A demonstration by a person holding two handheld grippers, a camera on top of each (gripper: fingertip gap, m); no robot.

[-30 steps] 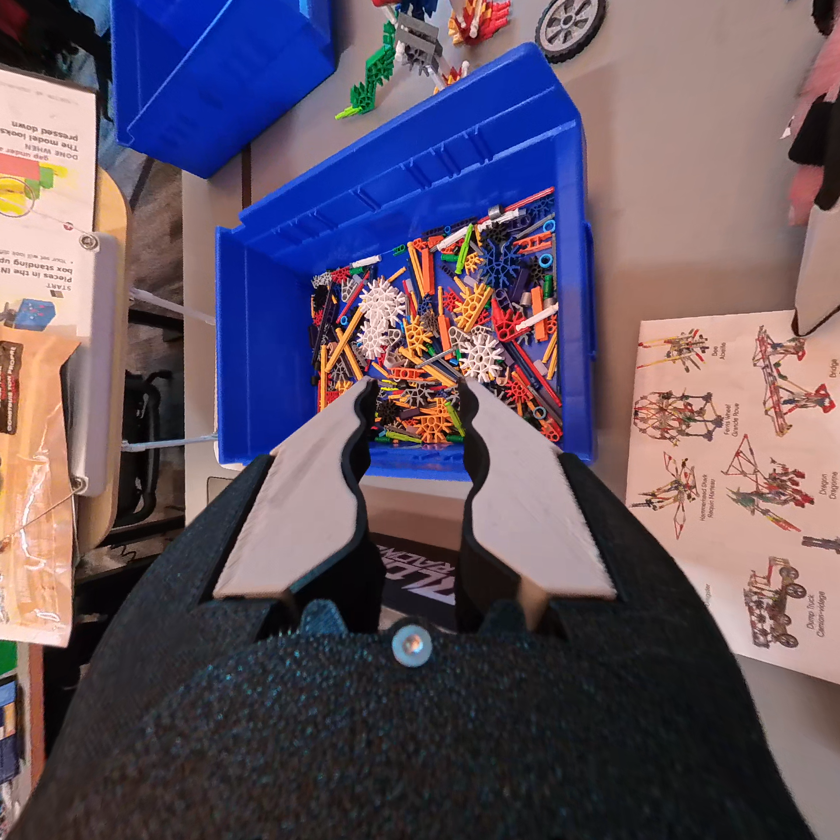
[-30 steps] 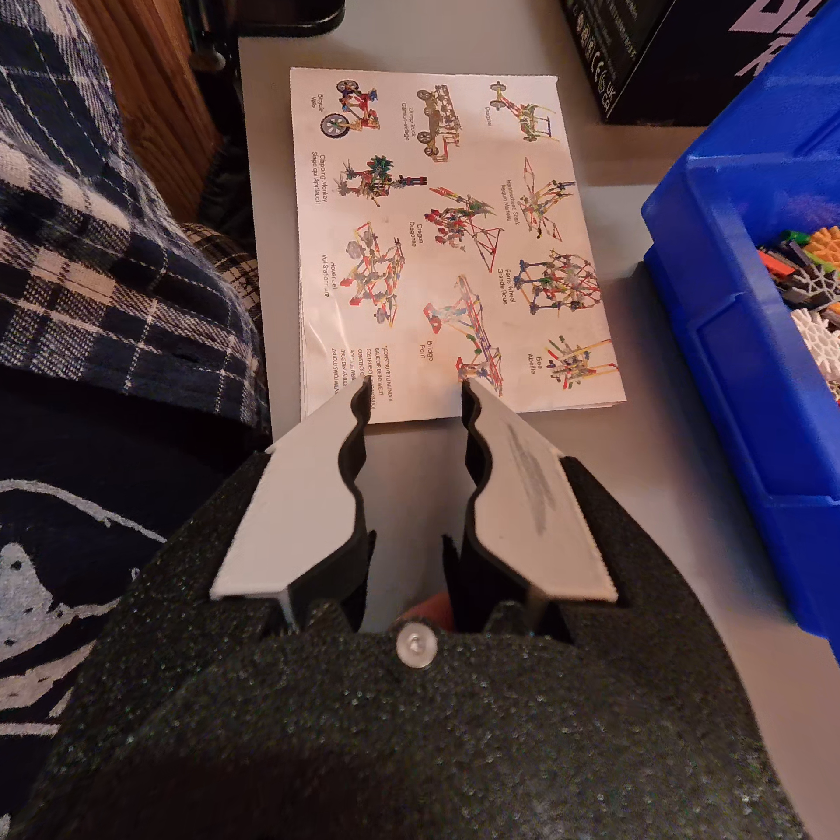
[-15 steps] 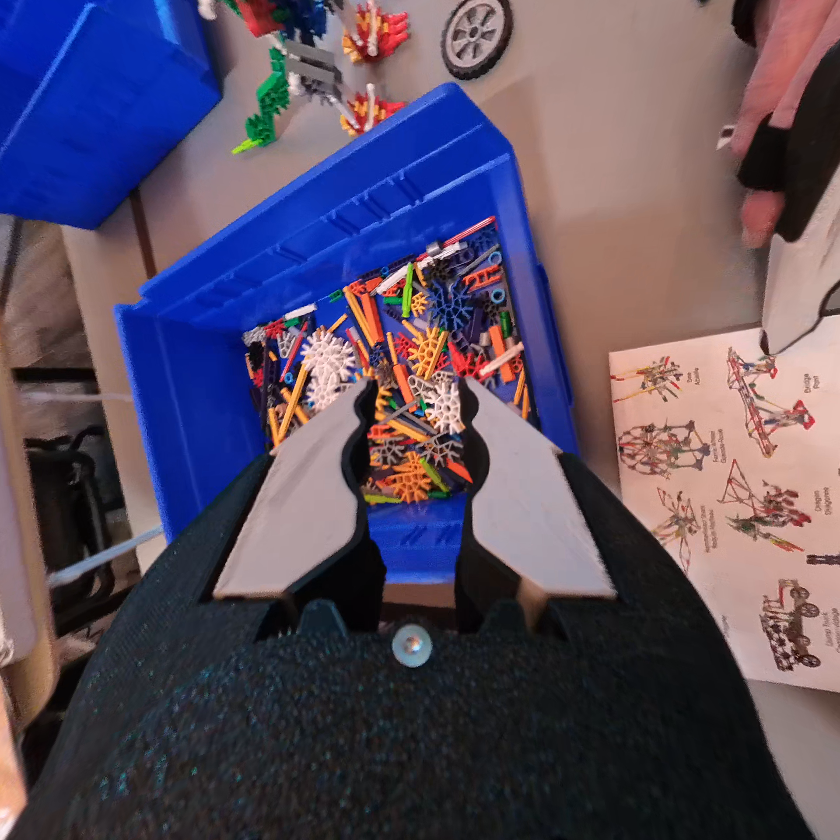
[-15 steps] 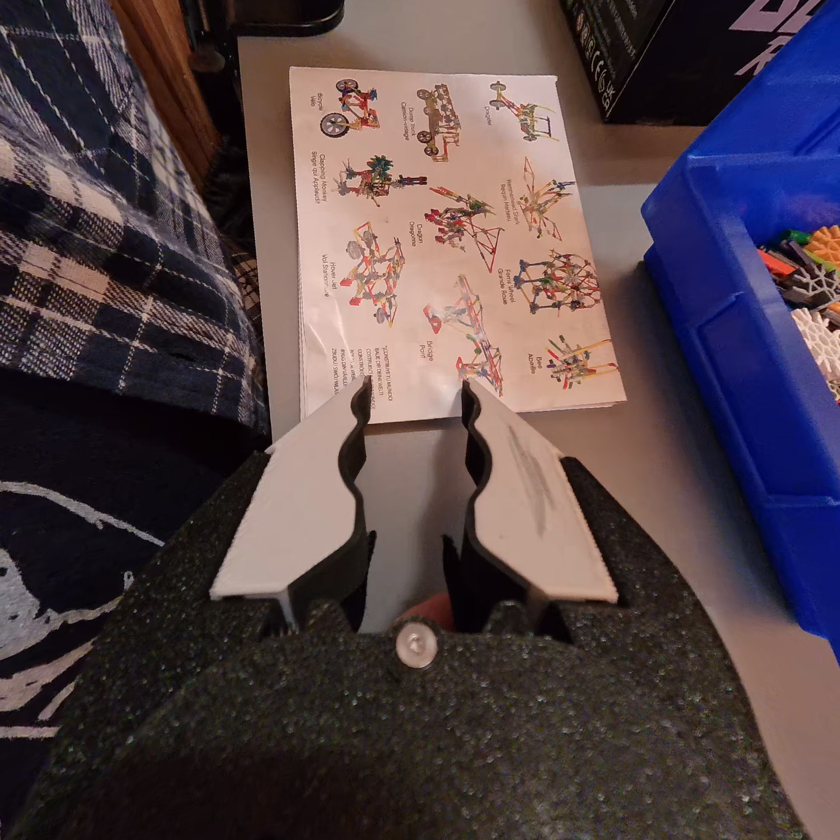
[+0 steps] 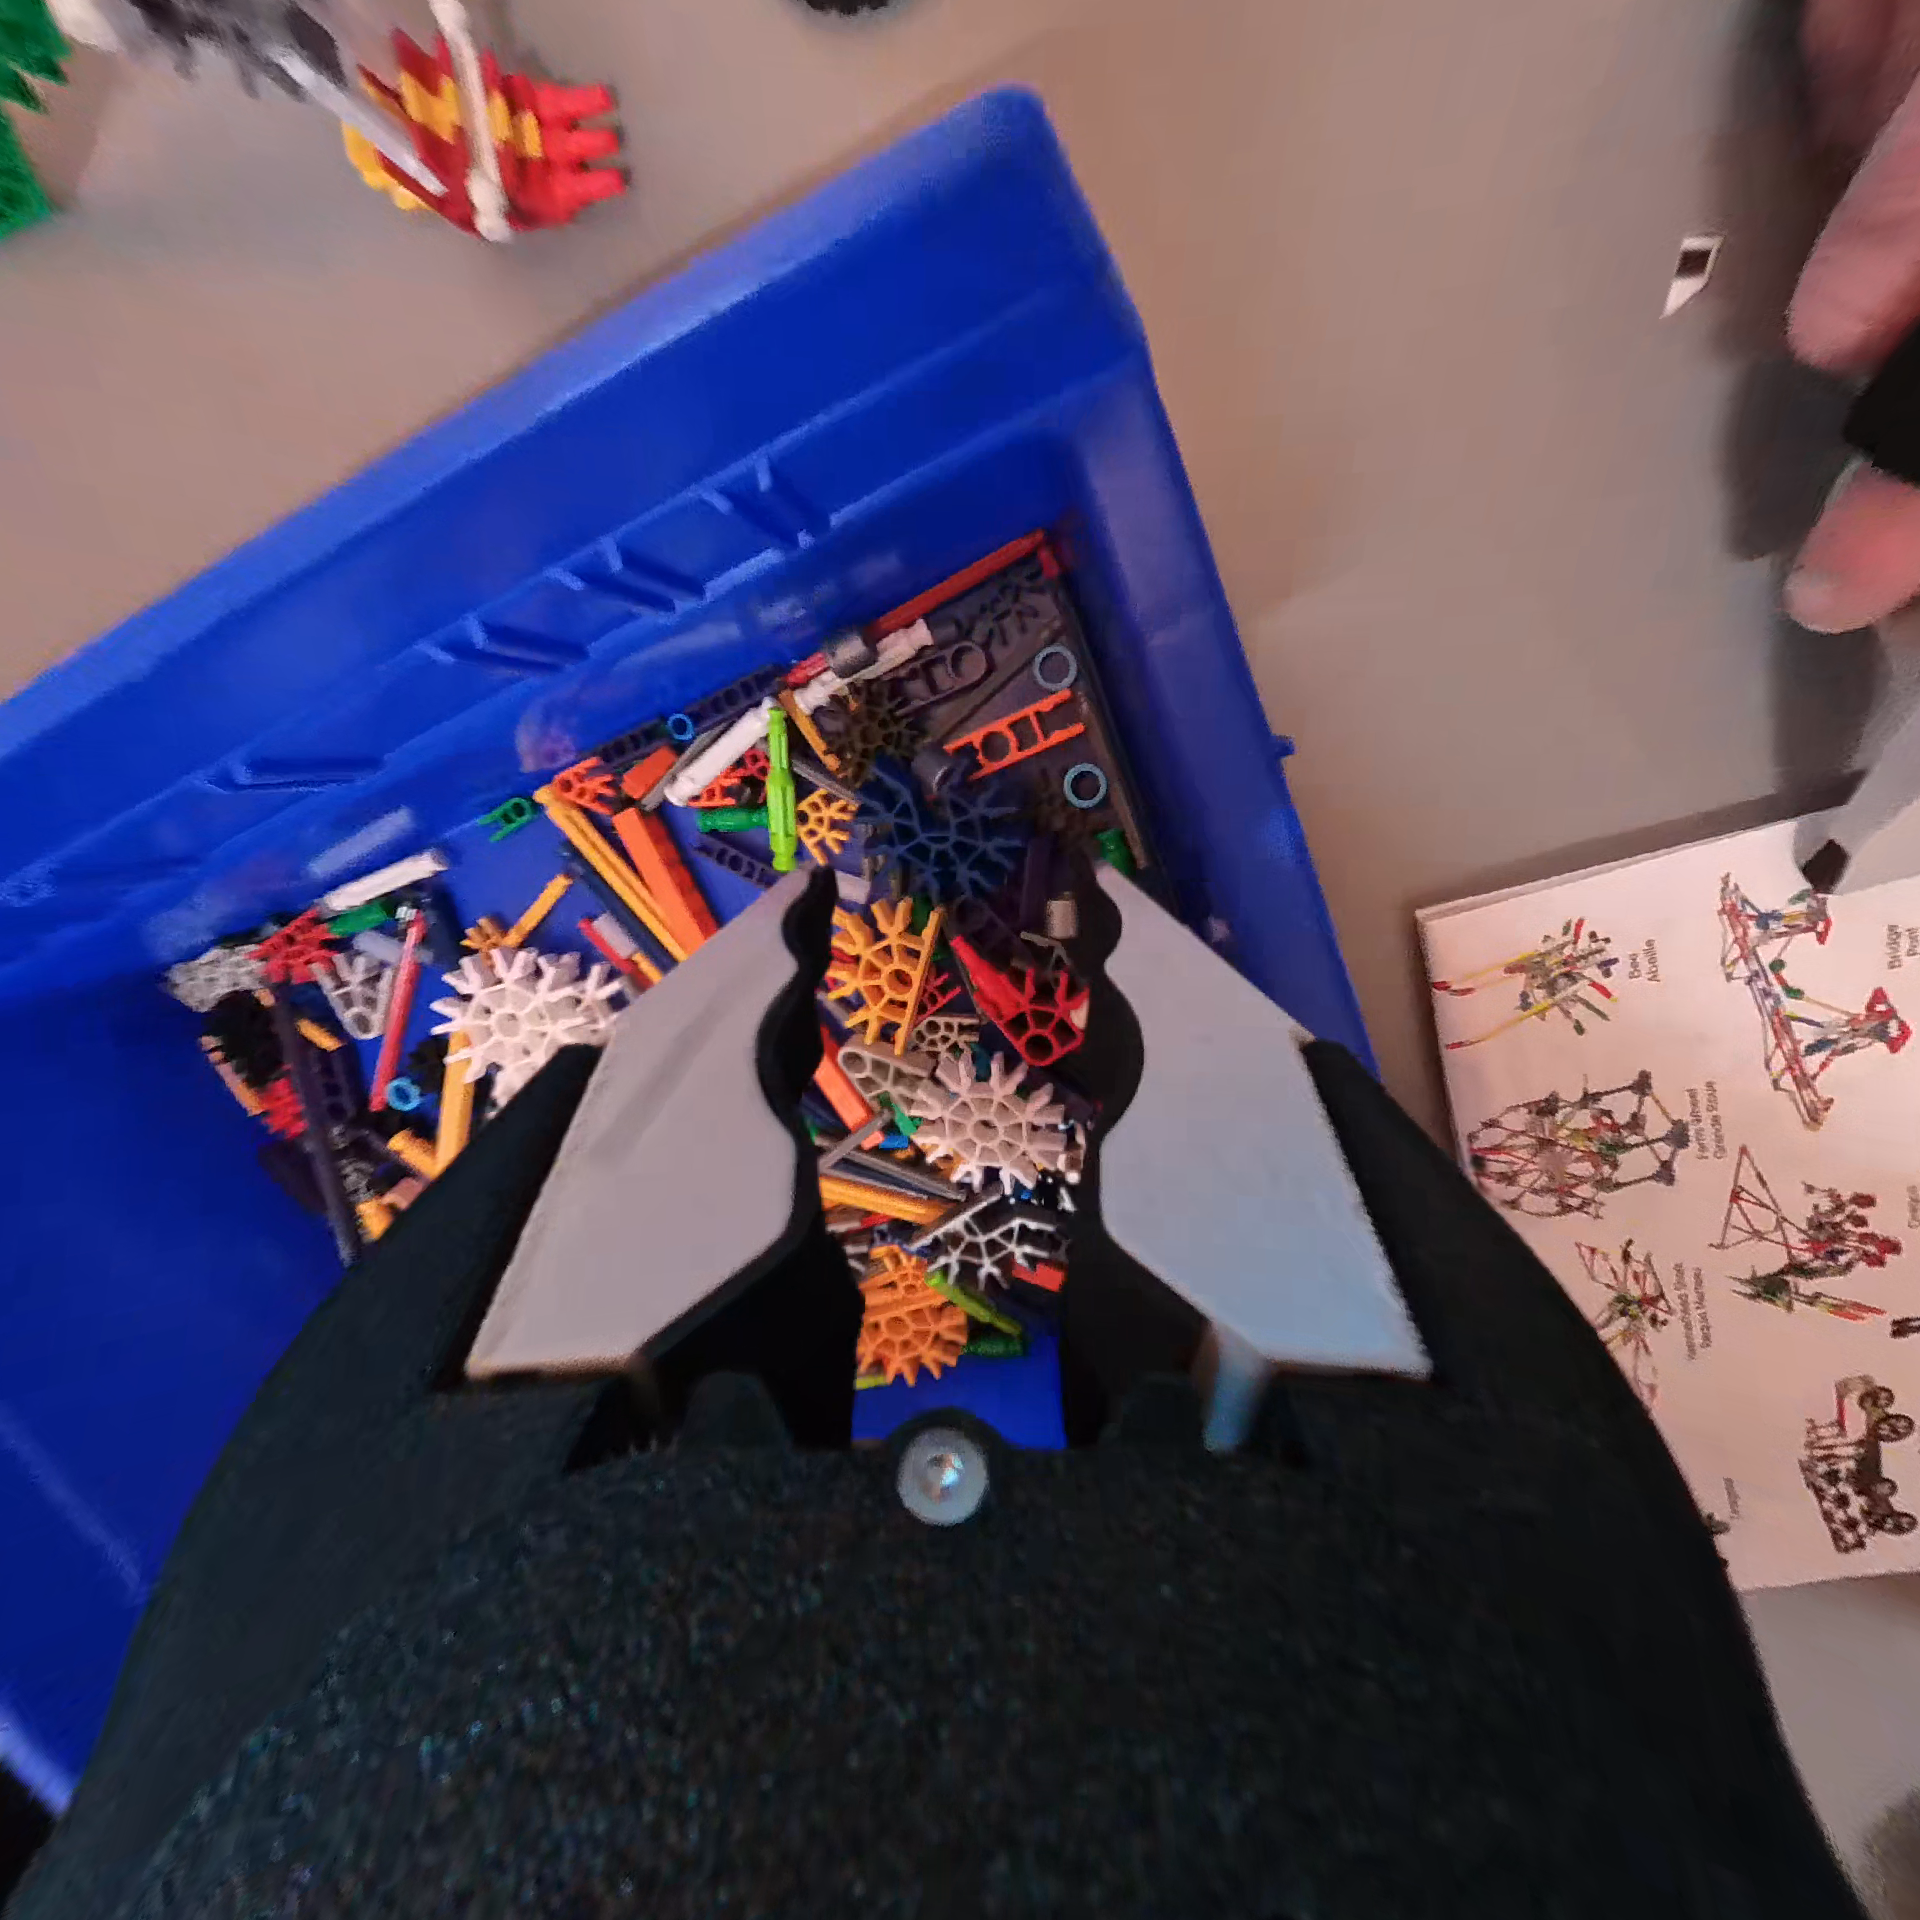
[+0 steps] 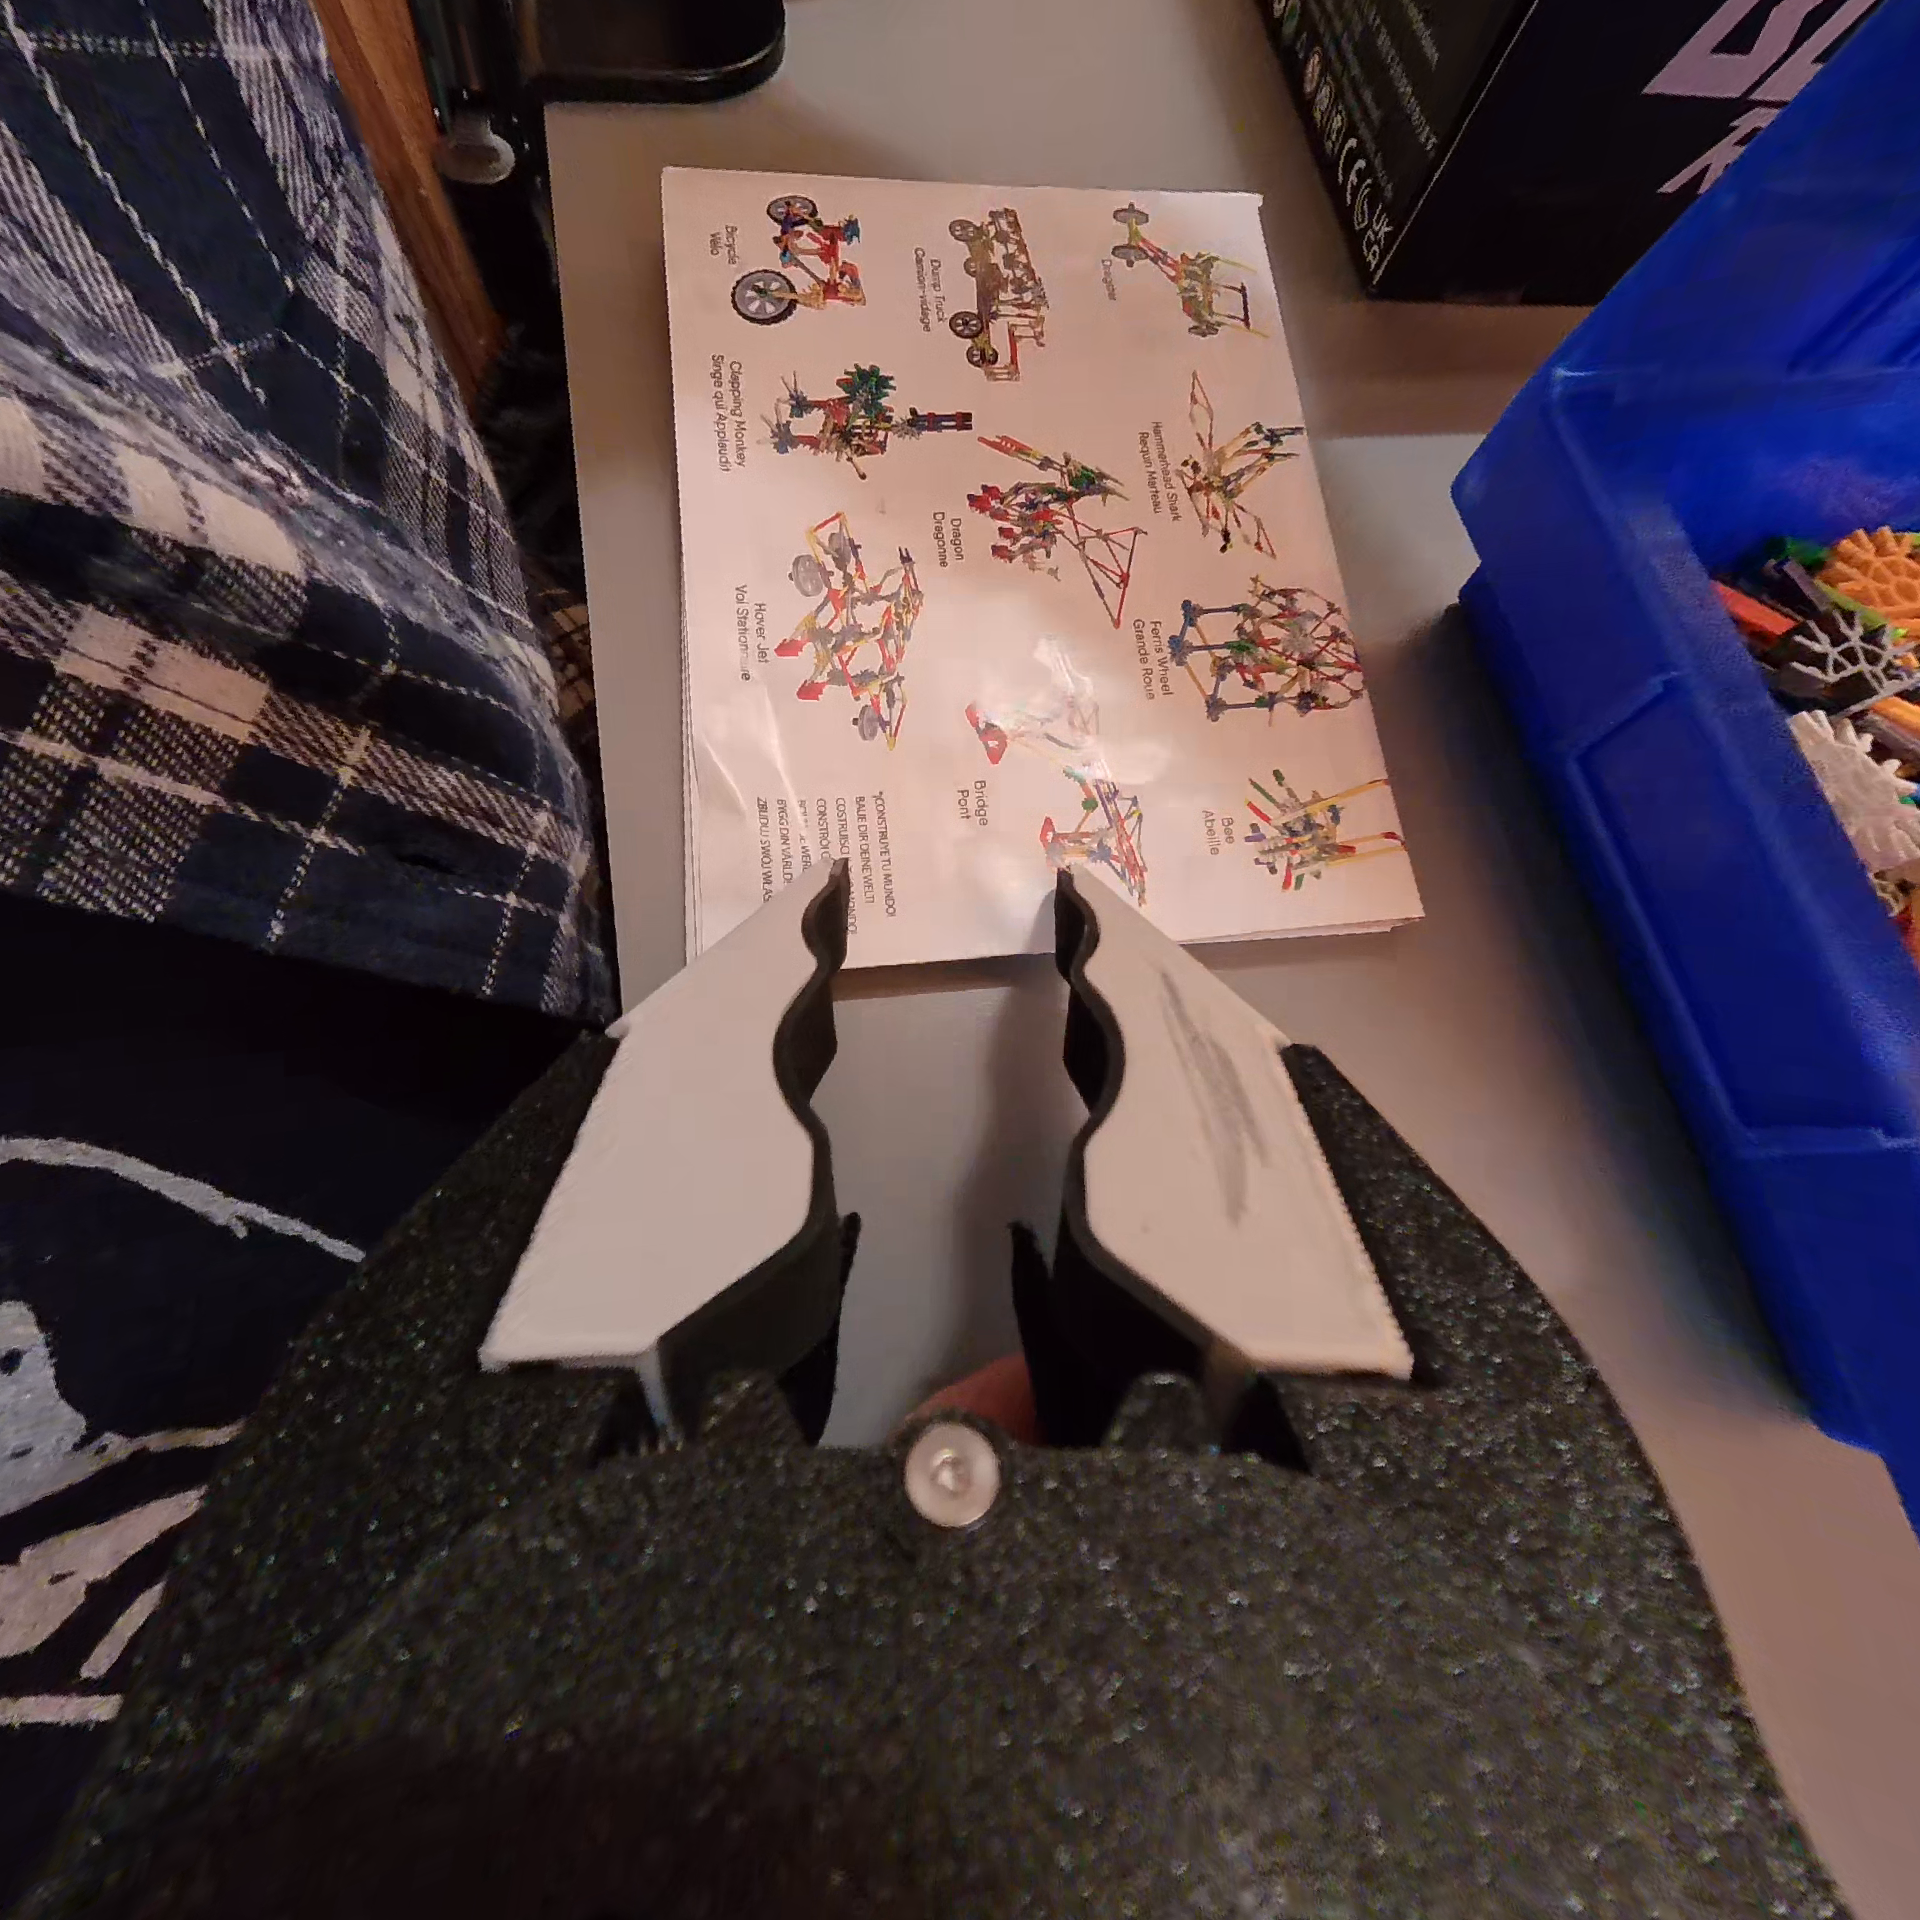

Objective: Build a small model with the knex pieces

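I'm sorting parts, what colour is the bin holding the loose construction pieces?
The bin is solid blue, clearest in the left wrist view.

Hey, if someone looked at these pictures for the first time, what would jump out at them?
The blue bin heaped with colourful construction-toy pieces, with the open left gripper right above the heap. Beside the bin lies a white sheet of pictured models, where the open right gripper hangs at its near edge.

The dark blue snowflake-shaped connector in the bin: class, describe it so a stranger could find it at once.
Start at the blue bin of loose building pieces under the left gripper. Look just beyond its open jaws, toward the bin's far right corner. The dark blue snowflake-shaped connector lies there, the only blue one; its round toothed neighbours are white or orange.
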